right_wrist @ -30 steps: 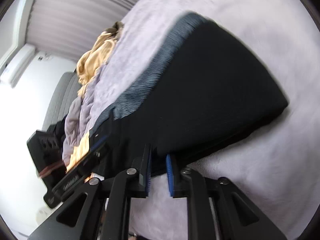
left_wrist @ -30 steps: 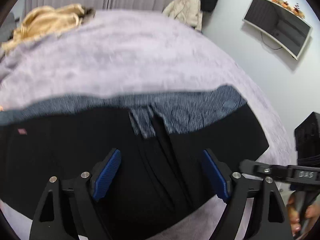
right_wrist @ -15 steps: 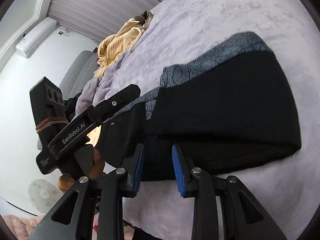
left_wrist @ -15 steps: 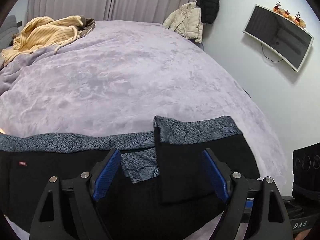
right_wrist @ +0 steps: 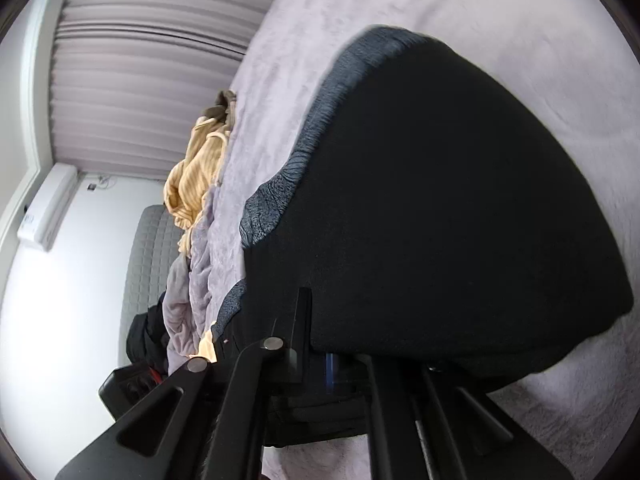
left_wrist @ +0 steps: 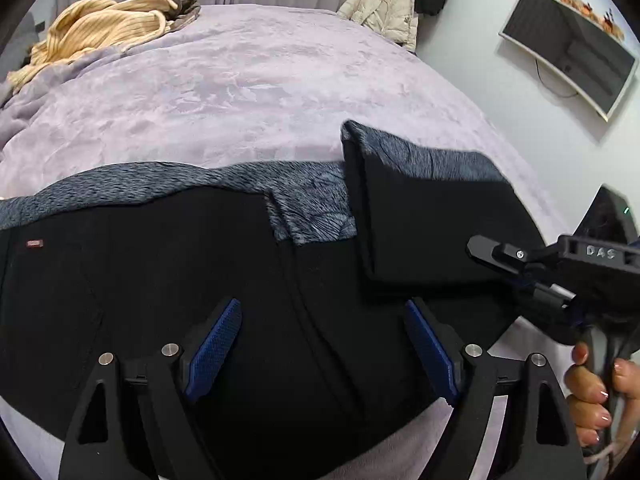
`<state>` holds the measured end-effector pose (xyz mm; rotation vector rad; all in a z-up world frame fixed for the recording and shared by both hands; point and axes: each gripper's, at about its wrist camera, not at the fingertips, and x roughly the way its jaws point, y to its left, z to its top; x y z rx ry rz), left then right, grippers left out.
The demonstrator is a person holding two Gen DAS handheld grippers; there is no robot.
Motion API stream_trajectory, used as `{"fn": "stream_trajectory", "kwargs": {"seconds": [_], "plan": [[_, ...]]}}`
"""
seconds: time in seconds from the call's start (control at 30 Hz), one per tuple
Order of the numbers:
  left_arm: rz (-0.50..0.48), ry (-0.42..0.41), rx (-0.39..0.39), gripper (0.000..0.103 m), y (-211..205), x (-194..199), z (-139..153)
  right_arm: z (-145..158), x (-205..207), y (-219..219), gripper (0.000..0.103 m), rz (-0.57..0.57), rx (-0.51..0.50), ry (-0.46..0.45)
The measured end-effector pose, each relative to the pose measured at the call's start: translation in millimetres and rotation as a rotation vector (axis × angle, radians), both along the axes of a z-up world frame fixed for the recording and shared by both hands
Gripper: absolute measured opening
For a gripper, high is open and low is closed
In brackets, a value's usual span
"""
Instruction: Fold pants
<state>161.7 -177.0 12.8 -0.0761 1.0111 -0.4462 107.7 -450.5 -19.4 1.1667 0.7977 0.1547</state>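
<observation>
- Black fabric fills the near ground: the pants (left_wrist: 168, 288) lie flat across the lilac blanket (left_wrist: 240, 92) on the bed, their speckled grey waistband (left_wrist: 132, 188) running along the far edge.
- The right-hand end of the pants is doubled back over itself, a folded flap (left_wrist: 432, 216) with its own strip of grey band on top.
- The left gripper (left_wrist: 320, 352) hangs above the middle of the pants, jaws wide apart, blue pads (left_wrist: 216, 344) clear of the cloth, nothing between them.
- The right gripper (left_wrist: 516, 268) comes in from the right at the flap's near edge; in its own view its jaws (right_wrist: 320, 356) are closed on the black fabric edge, the cloth bulging just ahead of them.
- A hand (left_wrist: 596, 392) with painted nails wraps the right gripper's handle.
- Further out: a yellow ribbed garment (left_wrist: 100, 32) bunched at the far corner of the bed, a pale jacket (left_wrist: 384, 8) hanging by the curtains, a wall-mounted screen (left_wrist: 568, 48) on the right.
</observation>
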Motion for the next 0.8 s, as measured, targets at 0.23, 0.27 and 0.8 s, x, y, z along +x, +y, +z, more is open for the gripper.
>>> {"fn": "stream_trajectory", "kwargs": {"seconds": [0.23,0.27,0.8], "plan": [[0.113,-0.060,-0.050,0.084,45.9,10.7,35.6,14.9,-16.5,39.4,0.005,0.159,-0.137,-0.016],[0.115,-0.049,-0.065,0.084,43.3,14.0,37.3,6.5,-15.6,41.5,0.005,0.159,-0.132,0.002],[-0.123,-0.079,0.067,0.084,-66.8,12.2,-12.7,45.8,-61.7,6.9,0.018,0.250,-0.178,-0.068]]}}
